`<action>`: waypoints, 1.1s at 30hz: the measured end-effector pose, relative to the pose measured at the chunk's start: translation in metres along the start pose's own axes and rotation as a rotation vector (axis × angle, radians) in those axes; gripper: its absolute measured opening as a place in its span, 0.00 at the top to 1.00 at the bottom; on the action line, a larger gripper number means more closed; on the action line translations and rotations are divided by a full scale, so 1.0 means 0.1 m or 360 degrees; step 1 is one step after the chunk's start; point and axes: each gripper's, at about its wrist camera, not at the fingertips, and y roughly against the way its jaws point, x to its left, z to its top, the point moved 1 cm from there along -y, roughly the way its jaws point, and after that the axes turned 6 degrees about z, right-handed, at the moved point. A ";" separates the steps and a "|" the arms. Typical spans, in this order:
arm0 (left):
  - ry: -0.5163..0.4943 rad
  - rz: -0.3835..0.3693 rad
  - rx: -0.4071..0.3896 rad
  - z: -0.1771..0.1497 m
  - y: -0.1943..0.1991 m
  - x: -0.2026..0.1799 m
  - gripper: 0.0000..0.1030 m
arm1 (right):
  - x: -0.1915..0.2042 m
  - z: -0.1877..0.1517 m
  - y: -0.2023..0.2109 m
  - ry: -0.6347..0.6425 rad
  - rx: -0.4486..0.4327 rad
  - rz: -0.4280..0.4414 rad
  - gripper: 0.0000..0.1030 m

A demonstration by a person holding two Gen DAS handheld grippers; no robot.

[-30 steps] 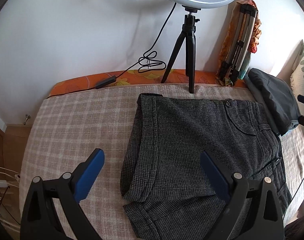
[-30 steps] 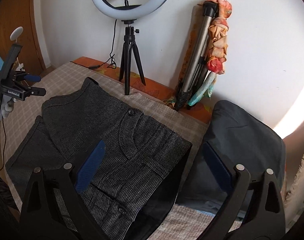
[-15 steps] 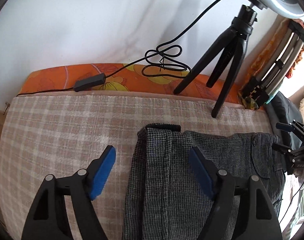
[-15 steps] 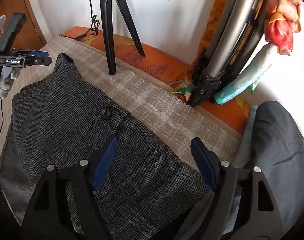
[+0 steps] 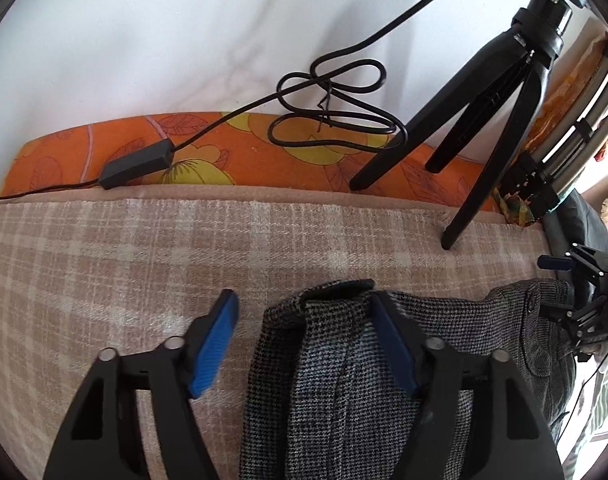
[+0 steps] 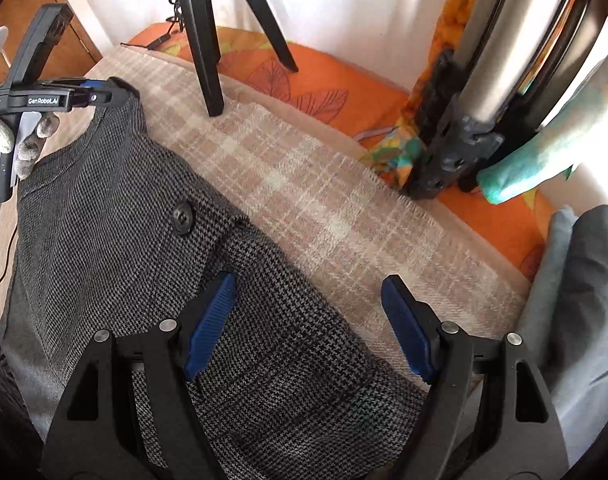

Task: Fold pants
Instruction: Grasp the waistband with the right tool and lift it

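The grey houndstooth pants [image 5: 323,364] lie folded on the plaid-covered bed [image 5: 104,264]. My left gripper [image 5: 304,316] is open, low over the pants' far left corner, which sits between the blue pads. My right gripper [image 6: 309,300] is open over the far right corner of the pants [image 6: 116,224], near a black button [image 6: 182,216]. The left gripper also shows in the right wrist view [image 6: 92,94], at the pants' other far corner. The right gripper shows in the left wrist view [image 5: 559,284], at the pants' right end.
A black ring-light tripod [image 5: 499,96] stands at the bed's far edge, with its cable and inline switch [image 5: 138,162] on the orange sheet [image 5: 240,152]. A folded metal tripod [image 6: 499,80] leans on the wall. A dark grey garment [image 6: 583,300] lies to the right.
Both grippers have moved forward and down from above the pants to their far edge, each now low over a far corner. Both remain open.
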 end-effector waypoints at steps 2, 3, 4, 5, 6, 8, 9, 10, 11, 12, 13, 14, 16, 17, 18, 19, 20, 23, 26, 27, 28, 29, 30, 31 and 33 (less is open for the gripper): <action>-0.0016 -0.0010 -0.0018 -0.03 0.00 -0.03 0.55 | 0.03 0.01 -0.02 0.0019 -0.0006 0.0009 0.36; -0.0039 -0.0012 -0.0030 -0.04 0.01 -0.05 0.60 | 0.04 0.00 0.00 0.0018 -0.0011 0.0032 0.49; -0.0055 -0.0016 -0.0034 -0.05 0.00 -0.07 0.63 | 0.04 0.00 0.02 0.0005 -0.0012 0.0048 0.61; -0.0065 -0.0017 -0.0041 -0.06 0.02 -0.08 0.64 | 0.03 0.00 0.03 -0.0013 -0.0016 0.0053 0.65; -0.0075 -0.0023 -0.0052 -0.06 0.03 -0.09 0.66 | 0.02 -0.01 0.06 -0.0026 -0.0023 0.0058 0.76; -0.0075 -0.0037 -0.0073 -0.06 0.04 -0.10 0.69 | 0.05 -0.04 0.14 -0.0012 -0.0044 0.0059 0.83; -0.0074 -0.0050 -0.0092 -0.07 0.07 -0.11 0.70 | 0.08 -0.08 0.18 0.0005 -0.0058 0.0042 0.85; -0.0072 -0.0065 -0.0104 -0.08 0.10 -0.11 0.72 | 0.10 -0.09 0.22 0.0015 -0.0075 0.0030 0.87; -0.0072 -0.0066 -0.0117 -0.09 0.12 -0.11 0.72 | 0.12 -0.10 0.26 0.0021 -0.0090 0.0019 0.87; -0.0077 -0.0078 -0.0140 -0.09 0.16 -0.12 0.73 | 0.14 -0.12 0.30 0.0023 -0.0100 0.0005 0.88; -0.0078 -0.0083 -0.0154 -0.10 0.19 -0.13 0.73 | 0.16 -0.13 0.35 0.0024 -0.0118 -0.0015 0.88; -0.0079 -0.0090 -0.0167 -0.12 0.24 -0.10 0.73 | 0.18 -0.13 0.40 0.0022 -0.0141 -0.0028 0.88; -0.0081 -0.0092 -0.0194 -0.13 0.34 -0.07 0.73 | 0.23 -0.15 0.51 0.0029 -0.0184 -0.0061 0.88; -0.0090 -0.0098 -0.0208 -0.09 0.39 -0.06 0.73 | 0.26 -0.16 0.57 0.0034 -0.0209 -0.0083 0.88; -0.0101 -0.0093 -0.0232 -0.09 0.45 -0.07 0.73 | 0.28 -0.21 0.66 0.0026 -0.0231 -0.0090 0.88; -0.0110 -0.0107 -0.0260 -0.07 0.56 -0.04 0.74 | 0.31 -0.22 0.72 0.0021 -0.0251 -0.0086 0.88; -0.0111 -0.0117 -0.0282 -0.07 0.64 -0.04 0.74 | 0.35 -0.26 0.80 0.0027 -0.0272 -0.0093 0.88; -0.0116 -0.0143 -0.0344 -0.13 0.92 -0.03 0.74 | 0.50 -0.34 1.03 0.0051 -0.0335 -0.0135 0.88; -0.0121 -0.0154 -0.0392 -0.22 1.19 -0.08 0.75 | 0.71 -0.40 1.20 0.0081 -0.0386 -0.0155 0.88; -0.0124 -0.0153 -0.0408 -0.27 1.28 -0.09 0.75 | 0.77 -0.42 1.26 0.0093 -0.0401 -0.0163 0.88; -0.0130 -0.0148 -0.0424 -0.31 1.36 -0.11 0.75 | 0.83 -0.45 1.32 0.0103 -0.0414 -0.0171 0.88; -0.0133 -0.0147 -0.0441 -0.36 1.44 -0.12 0.75 | 0.89 -0.47 1.37 0.0114 -0.0426 -0.0178 0.88; -0.0135 -0.0152 -0.0457 -0.41 1.53 -0.13 0.75 | 0.94 -0.50 1.43 0.0123 -0.0438 -0.0179 0.88; -0.0130 -0.0157 -0.0469 -0.47 1.60 -0.13 0.75 | 0.98 -0.54 1.49 0.0129 -0.0443 -0.0174 0.88; -0.0137 -0.0164 -0.0495 -0.59 1.77 -0.14 0.75 | 1.09 -0.64 1.58 0.0140 -0.0457 -0.0172 0.88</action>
